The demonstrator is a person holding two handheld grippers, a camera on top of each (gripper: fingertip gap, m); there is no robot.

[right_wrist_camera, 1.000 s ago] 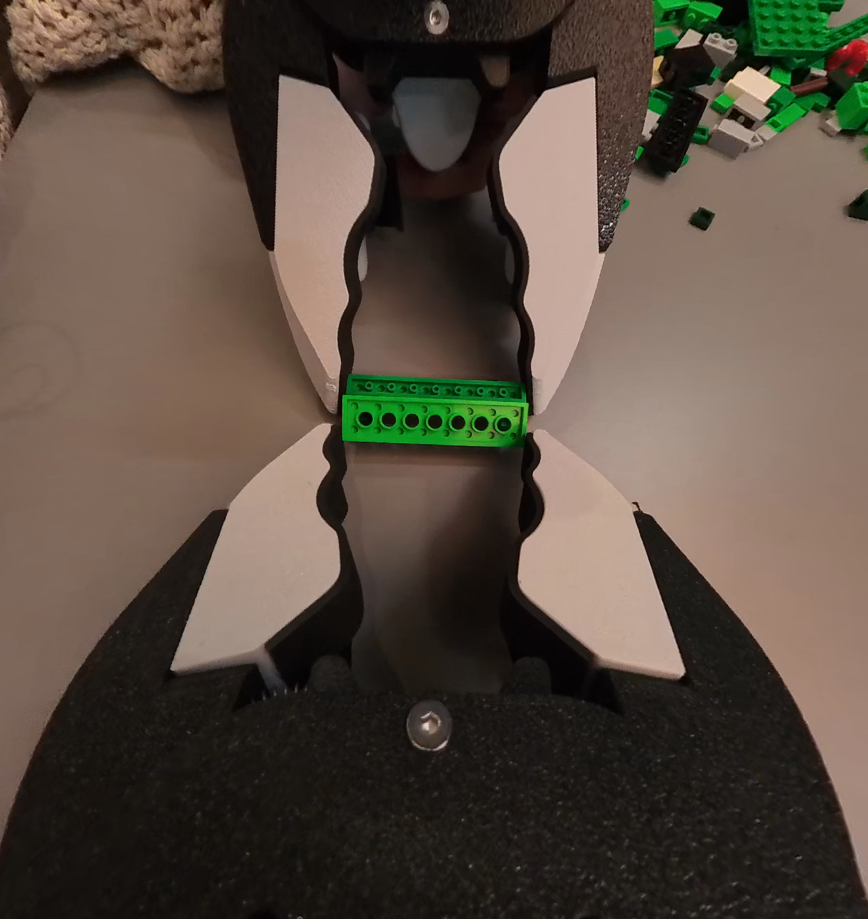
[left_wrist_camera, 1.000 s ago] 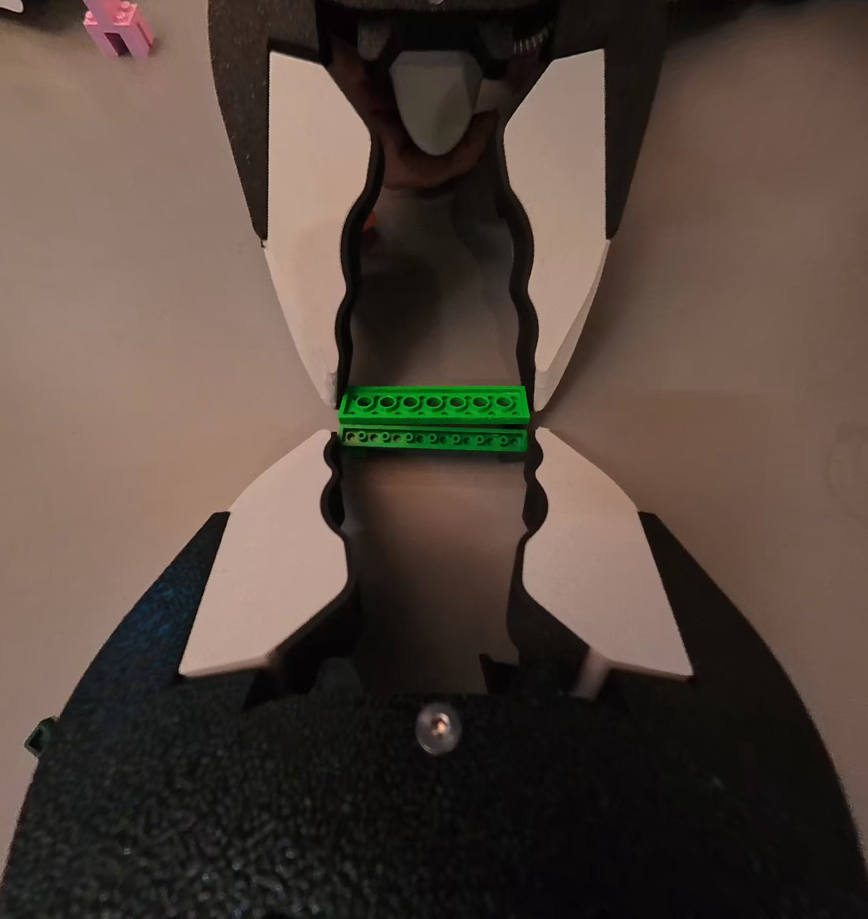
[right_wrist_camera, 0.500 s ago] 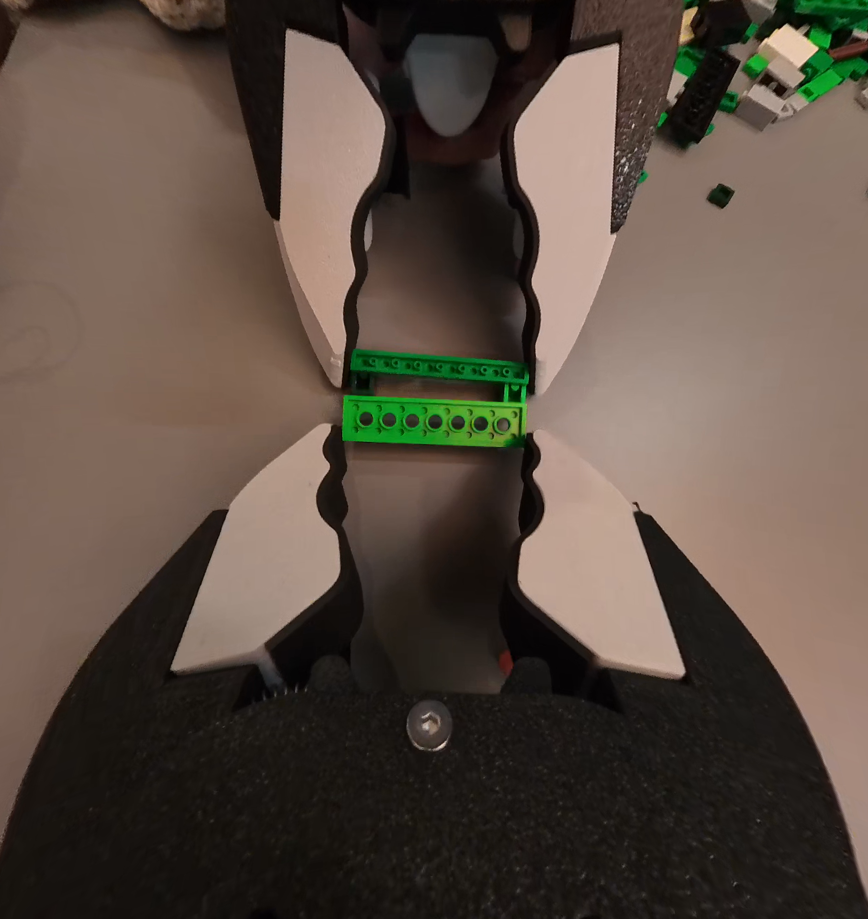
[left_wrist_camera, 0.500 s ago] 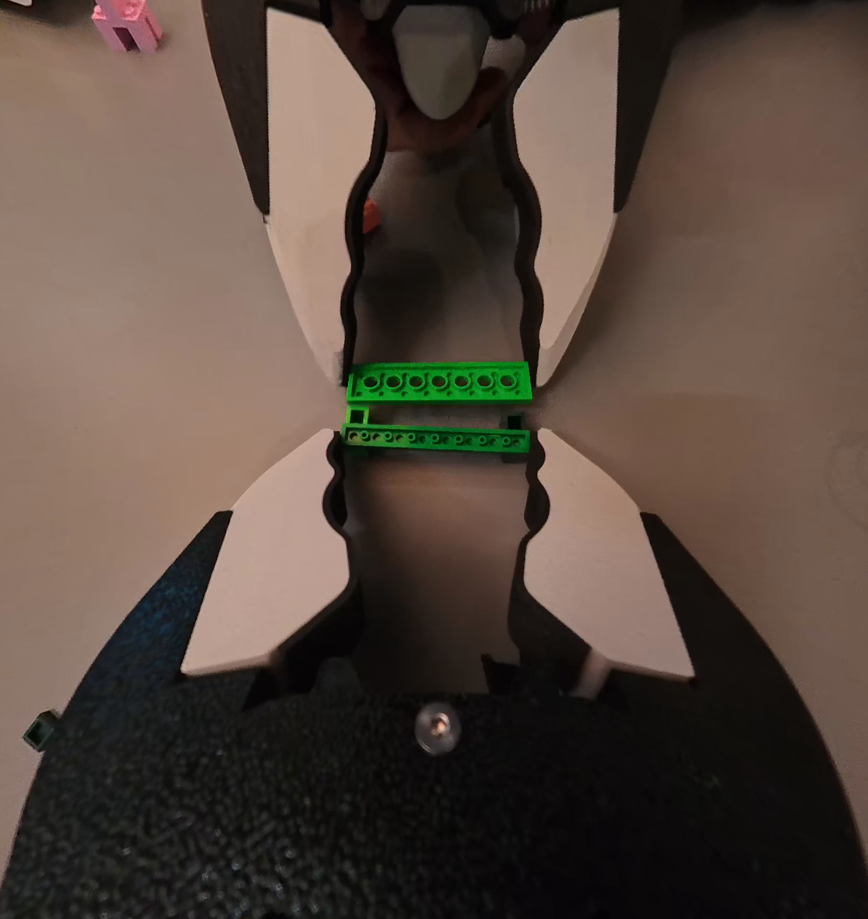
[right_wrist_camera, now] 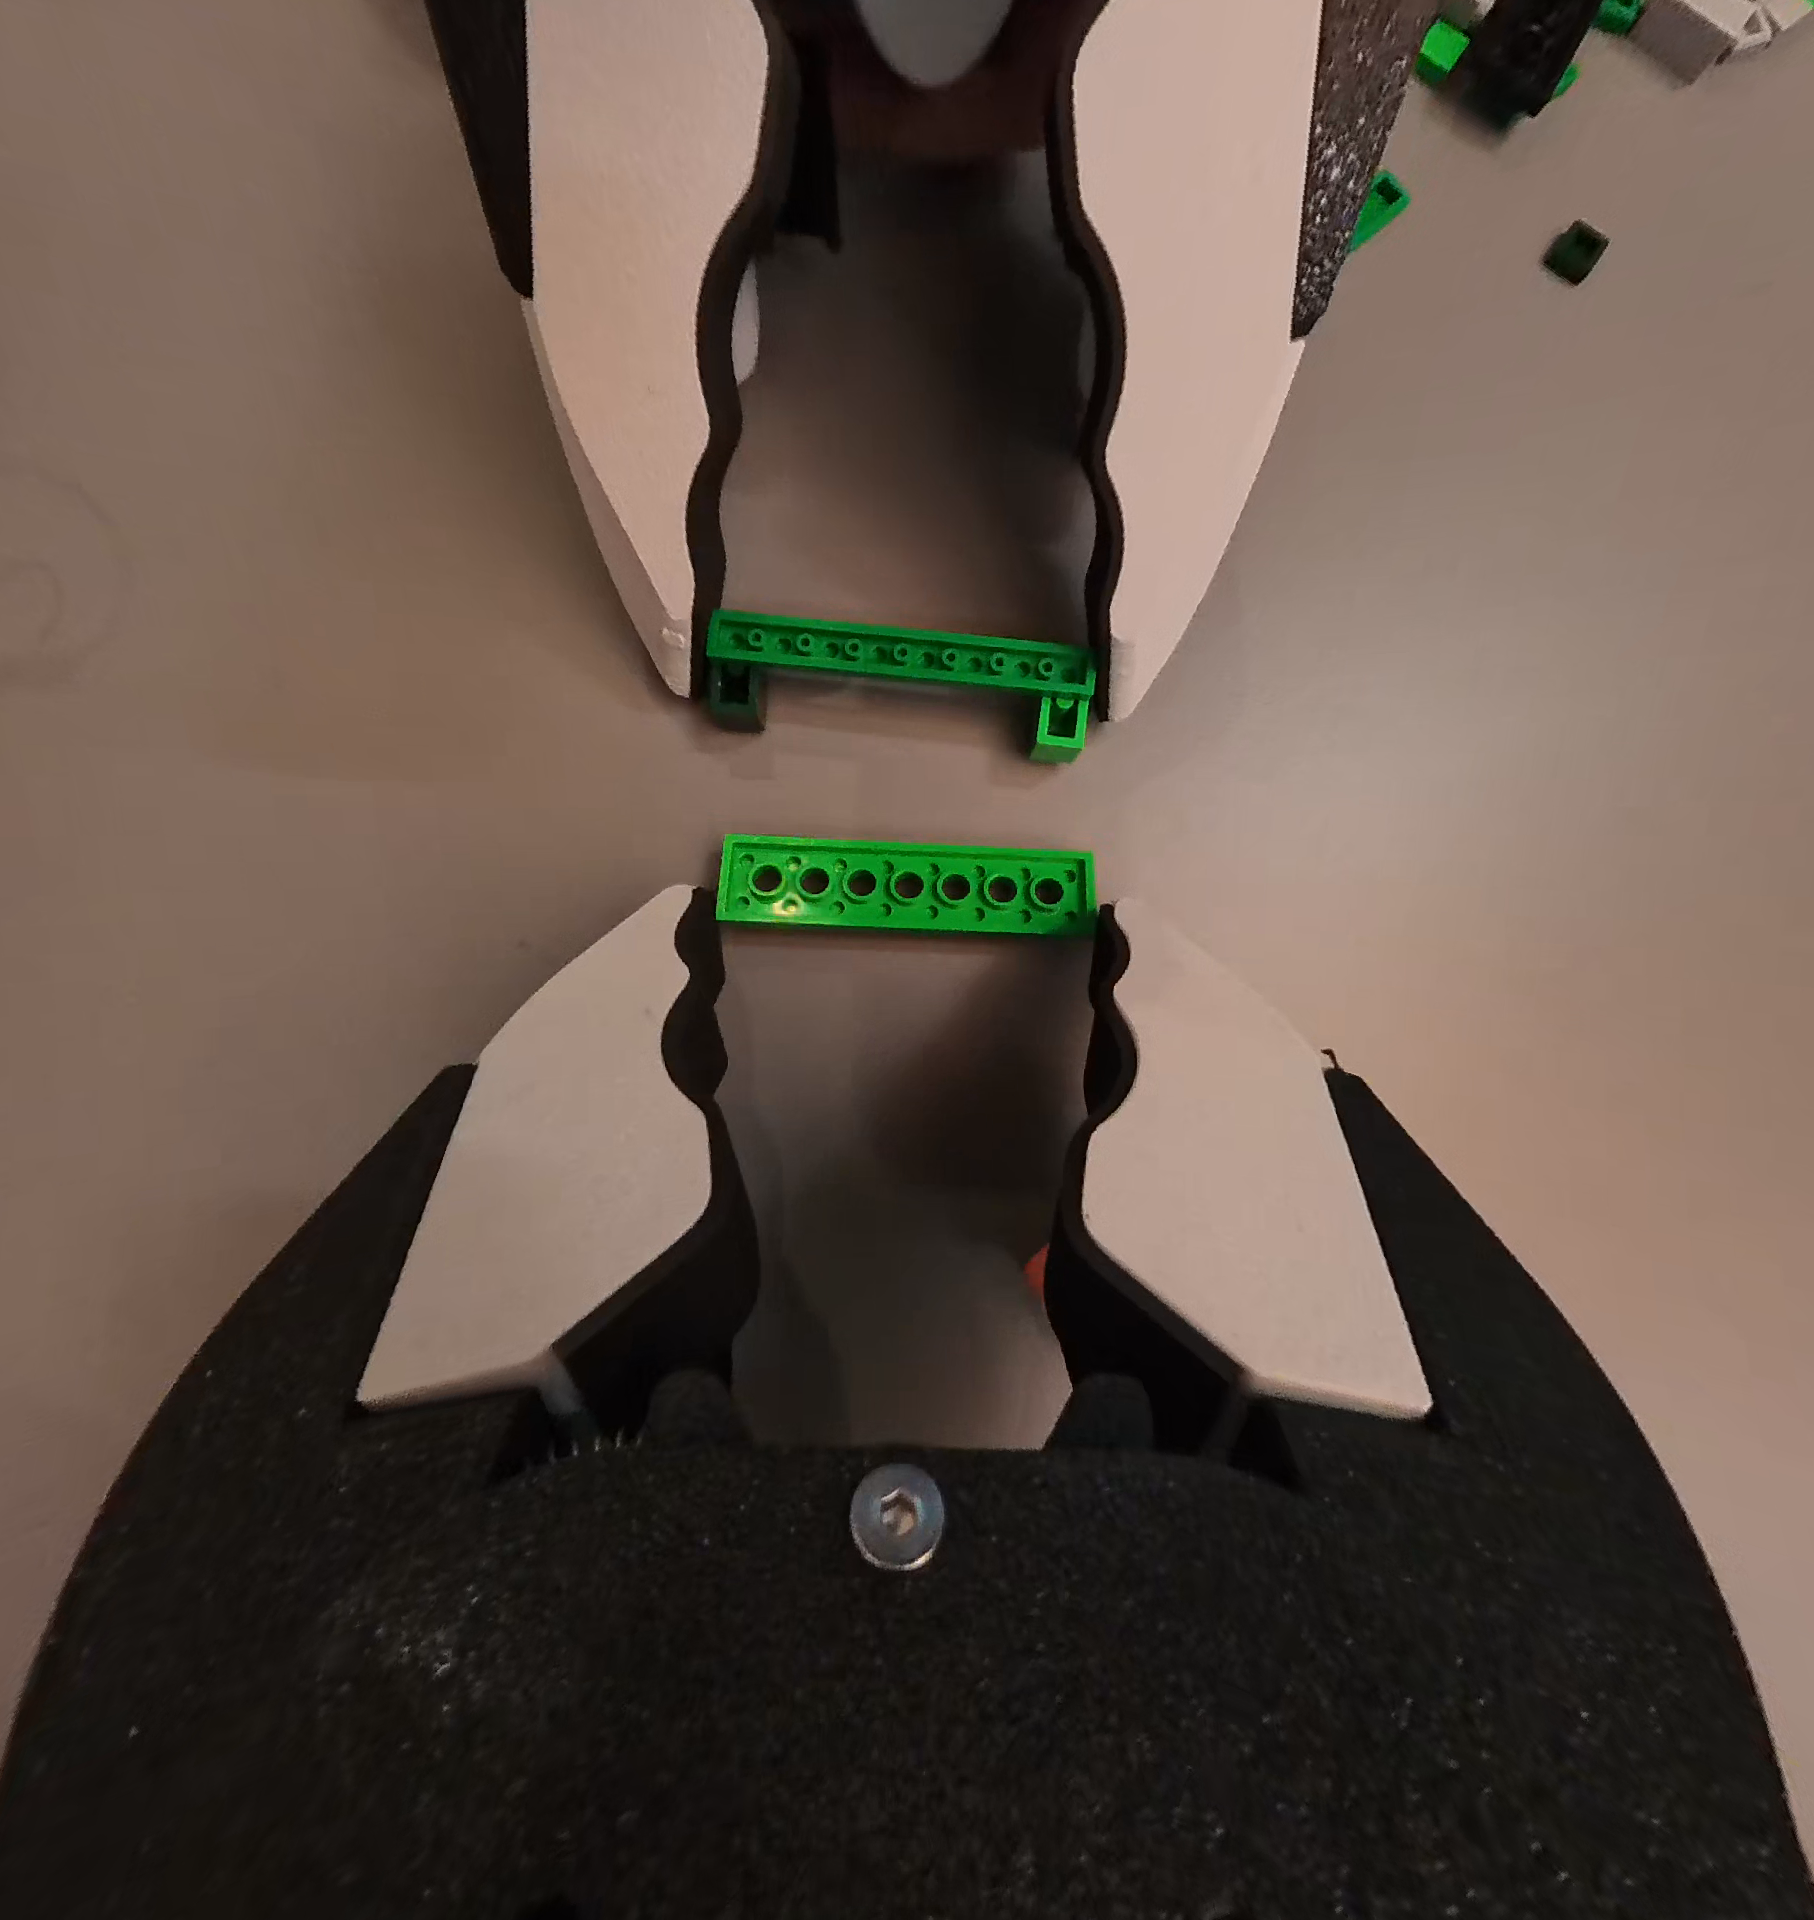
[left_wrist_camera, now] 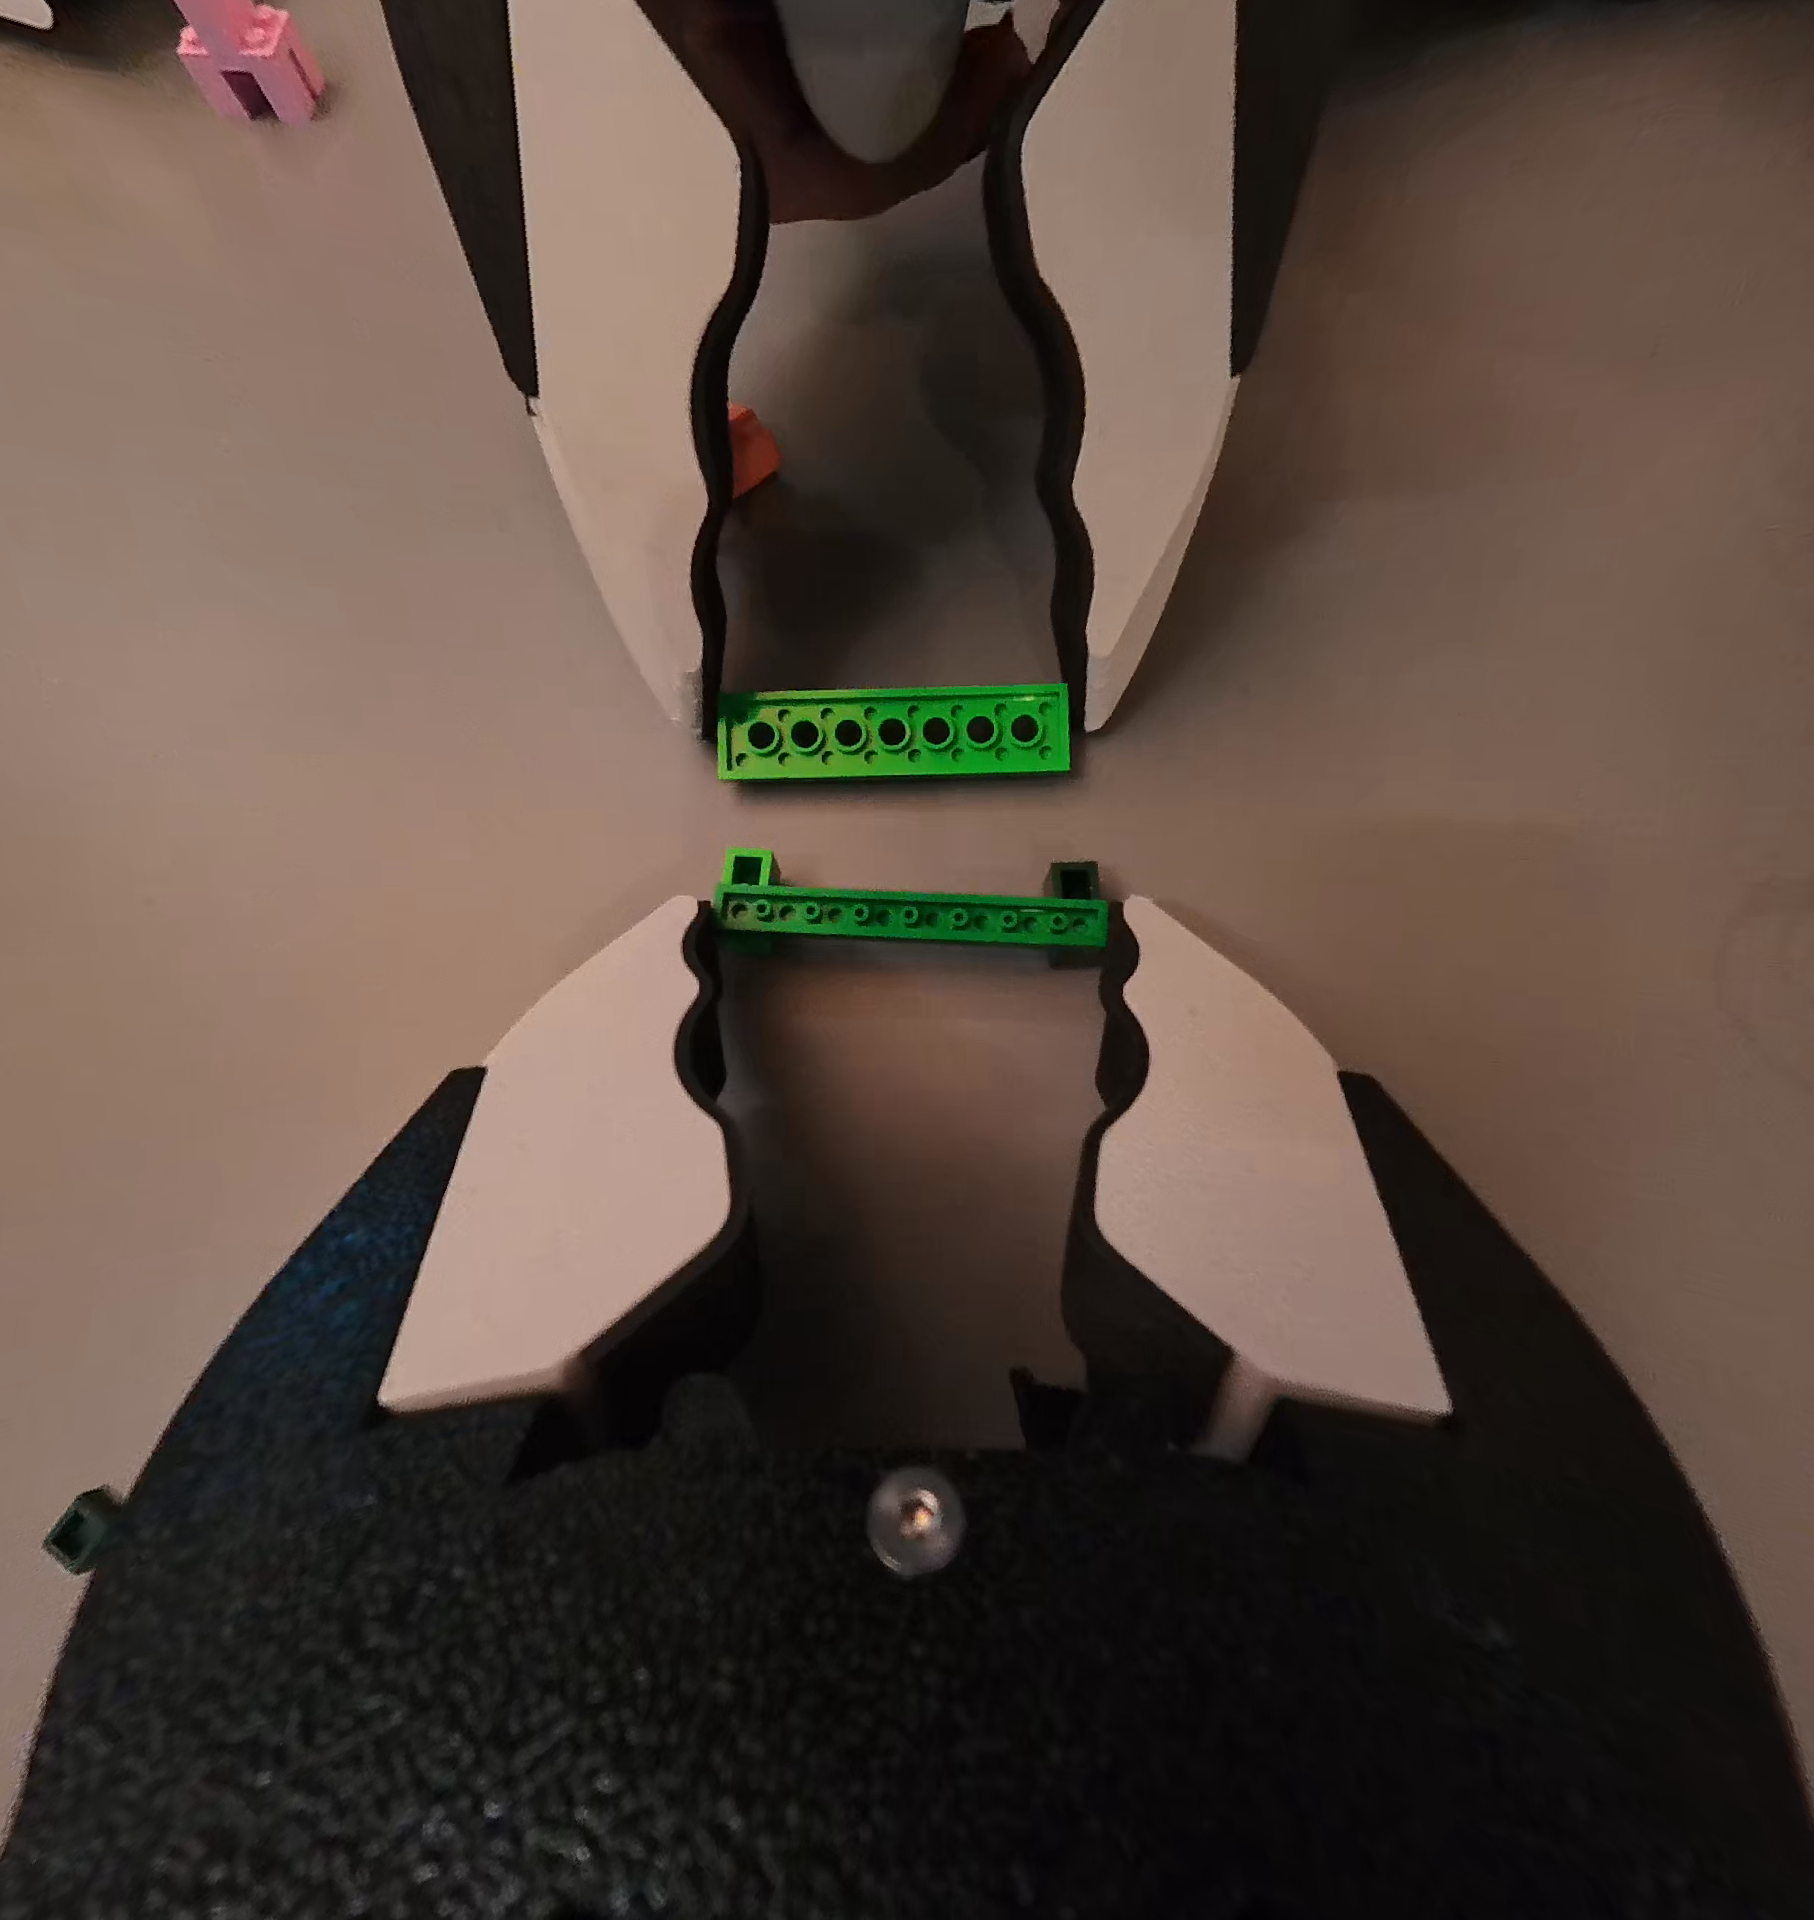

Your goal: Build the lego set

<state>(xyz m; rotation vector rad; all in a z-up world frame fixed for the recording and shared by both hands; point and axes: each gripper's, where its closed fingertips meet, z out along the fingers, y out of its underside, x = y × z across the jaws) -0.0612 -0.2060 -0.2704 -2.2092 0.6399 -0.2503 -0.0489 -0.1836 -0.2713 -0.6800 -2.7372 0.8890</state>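
My left gripper [left_wrist_camera: 908, 925] is shut on a thin green strip plate [left_wrist_camera: 913, 918], held by its ends, with a small green brick [left_wrist_camera: 750, 868] and a small dark green brick [left_wrist_camera: 1072, 879] on its two ends. My right gripper [right_wrist_camera: 898, 914] faces it and is shut on a wider green plate [right_wrist_camera: 908, 885], whose holed underside shows. The two parts are apart, with a gap of table between them. The wider plate also shows in the left wrist view [left_wrist_camera: 892, 732], and the strip plate in the right wrist view [right_wrist_camera: 898, 657].
A grey table [left_wrist_camera: 259, 623] lies below. A pink brick [left_wrist_camera: 248, 73] is at the far left, an orange piece [left_wrist_camera: 752, 452] lies under the right gripper, and a small dark green piece [left_wrist_camera: 77, 1538] lies by my left gripper. A pile of loose bricks [right_wrist_camera: 1526, 62] and a stray dark green piece [right_wrist_camera: 1573, 252] are at the far right. Left and right tips are no more than a few centimetres apart.
One second ago the two green parts were pressed together. The grippers have drawn apart, each still holding its own part, and the gap has widened.
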